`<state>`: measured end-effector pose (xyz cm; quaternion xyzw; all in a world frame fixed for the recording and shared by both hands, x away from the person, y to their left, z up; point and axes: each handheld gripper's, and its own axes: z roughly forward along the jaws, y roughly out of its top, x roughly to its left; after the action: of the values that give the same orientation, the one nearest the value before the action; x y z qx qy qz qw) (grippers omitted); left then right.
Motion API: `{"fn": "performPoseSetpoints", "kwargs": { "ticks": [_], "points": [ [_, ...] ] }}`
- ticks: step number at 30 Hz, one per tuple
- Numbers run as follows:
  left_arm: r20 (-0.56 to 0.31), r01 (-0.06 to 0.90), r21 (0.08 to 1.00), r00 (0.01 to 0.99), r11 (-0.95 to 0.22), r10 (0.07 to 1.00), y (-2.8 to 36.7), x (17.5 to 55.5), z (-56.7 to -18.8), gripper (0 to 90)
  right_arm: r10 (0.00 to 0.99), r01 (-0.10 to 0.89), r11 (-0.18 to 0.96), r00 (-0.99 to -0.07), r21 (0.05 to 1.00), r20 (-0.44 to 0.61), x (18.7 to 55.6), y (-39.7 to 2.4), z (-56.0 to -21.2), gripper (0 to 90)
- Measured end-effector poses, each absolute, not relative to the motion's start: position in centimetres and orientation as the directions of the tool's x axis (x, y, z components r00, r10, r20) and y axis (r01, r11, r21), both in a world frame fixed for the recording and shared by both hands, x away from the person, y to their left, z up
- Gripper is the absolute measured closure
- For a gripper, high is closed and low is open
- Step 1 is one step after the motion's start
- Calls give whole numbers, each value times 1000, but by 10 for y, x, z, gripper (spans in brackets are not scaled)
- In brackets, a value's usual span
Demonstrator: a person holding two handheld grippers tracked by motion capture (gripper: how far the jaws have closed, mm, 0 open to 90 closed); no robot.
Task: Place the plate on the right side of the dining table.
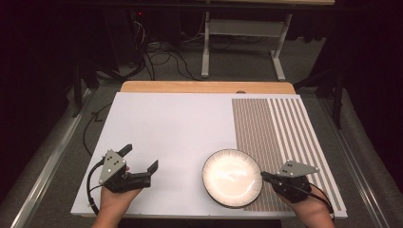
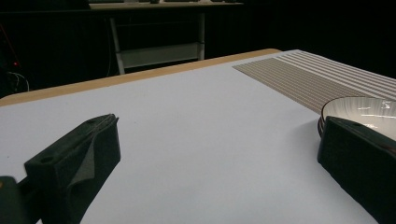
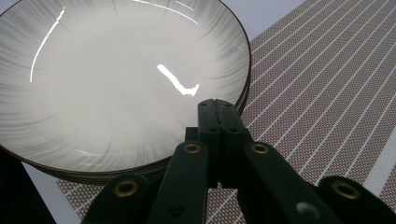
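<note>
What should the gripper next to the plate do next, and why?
Probably open a little first. The right gripper is shut, its tips at the near rim of the plate, with no rim between them. Opening would let it slip over the rim to grip it. The left gripper waits open.

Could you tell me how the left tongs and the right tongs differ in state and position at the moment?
The left tongs stand wide open over bare white table, while the right tongs are shut, jaws pressed together. The left tongs sit well clear of the plate; the right tongs' tip is at the plate's rim on the striped mat, though a grip on it cannot be told. Both are black and hand-held.
</note>
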<state>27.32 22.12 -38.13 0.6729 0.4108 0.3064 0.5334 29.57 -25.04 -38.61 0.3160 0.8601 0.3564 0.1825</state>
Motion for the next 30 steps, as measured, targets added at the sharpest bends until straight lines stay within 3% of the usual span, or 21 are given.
{"fn": "performPoseSetpoints", "kwargs": {
  "ticks": [30],
  "points": [
    [-61, 232, 971, 485, -60, 873, 224, 273, -380, 4, 643, 416, 542, -765, 730, -41, 297, -239, -391, 900]
  ]
}}
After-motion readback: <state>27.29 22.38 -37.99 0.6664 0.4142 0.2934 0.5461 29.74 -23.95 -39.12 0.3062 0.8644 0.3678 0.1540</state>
